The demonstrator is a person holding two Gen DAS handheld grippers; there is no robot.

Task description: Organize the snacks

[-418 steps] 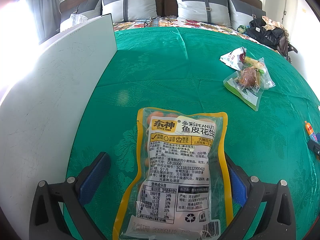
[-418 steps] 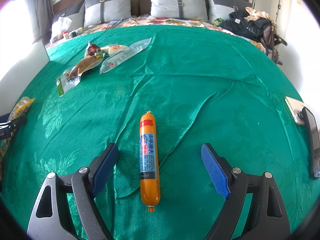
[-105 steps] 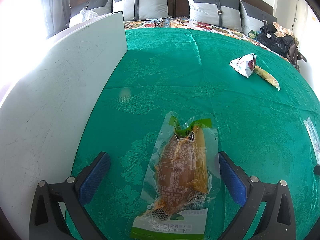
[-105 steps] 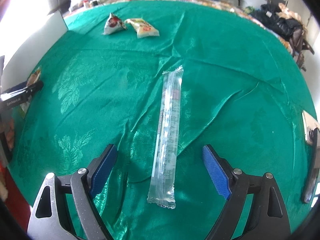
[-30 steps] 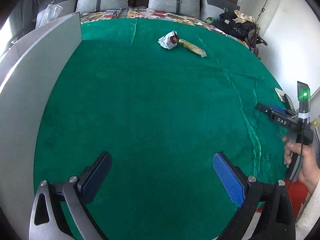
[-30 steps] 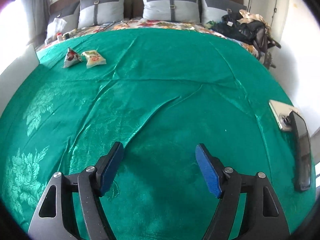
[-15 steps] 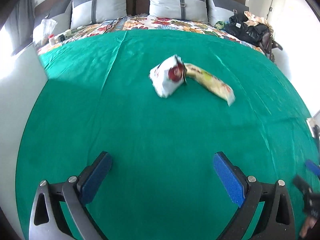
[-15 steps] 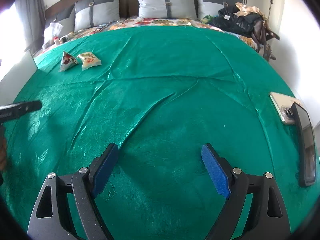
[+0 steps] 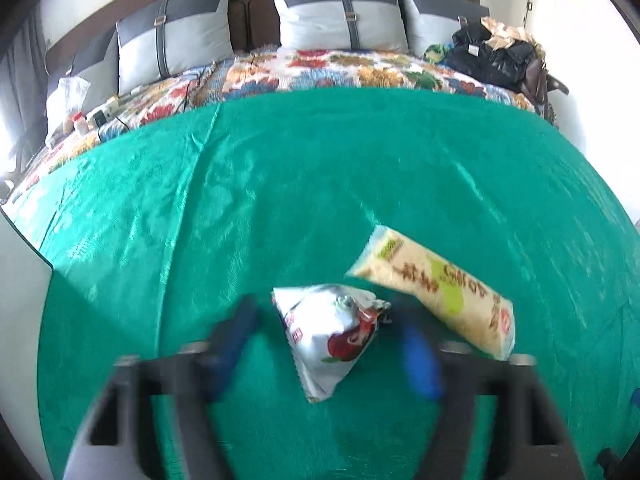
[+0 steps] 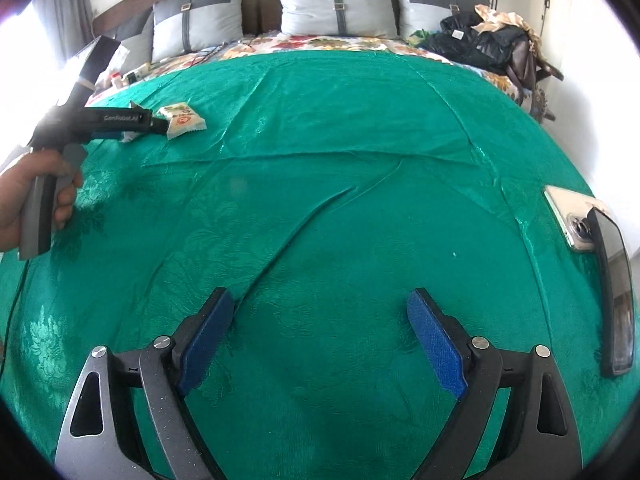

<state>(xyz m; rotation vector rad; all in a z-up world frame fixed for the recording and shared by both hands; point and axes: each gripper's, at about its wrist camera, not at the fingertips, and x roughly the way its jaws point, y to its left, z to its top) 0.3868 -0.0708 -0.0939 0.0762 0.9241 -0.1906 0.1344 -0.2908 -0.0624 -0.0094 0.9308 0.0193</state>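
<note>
In the left wrist view a white triangular snack bag (image 9: pixel 328 340) with a red fruit picture lies on the green cloth (image 9: pixel 280 200). My left gripper (image 9: pixel 325 312) straddles it, and the blurred jaws are closing with a small gap still on each side of the bag. A long yellow snack packet (image 9: pixel 436 288) lies just right of it, touching its corner. In the right wrist view my right gripper (image 10: pixel 320 300) hovers over bare green cloth, its jaws opening with nothing between them. The left gripper (image 10: pixel 154 125), held by a hand (image 10: pixel 36 200), shows at far left beside the yellow packet (image 10: pixel 184 120).
Two phones (image 10: pixel 576 224) (image 10: pixel 614 292) lie at the cloth's right edge. A white board (image 9: pixel 18 300) stands on the left. Grey pillows (image 9: pixel 340 20) and a floral blanket (image 9: pixel 340 68) lie behind, with a pile of dark clothes (image 9: pixel 492 56) at back right.
My left gripper has swept forward to the two snacks and its jaws have narrowed around the white bag. The right gripper's jaws have spread a little wider.
</note>
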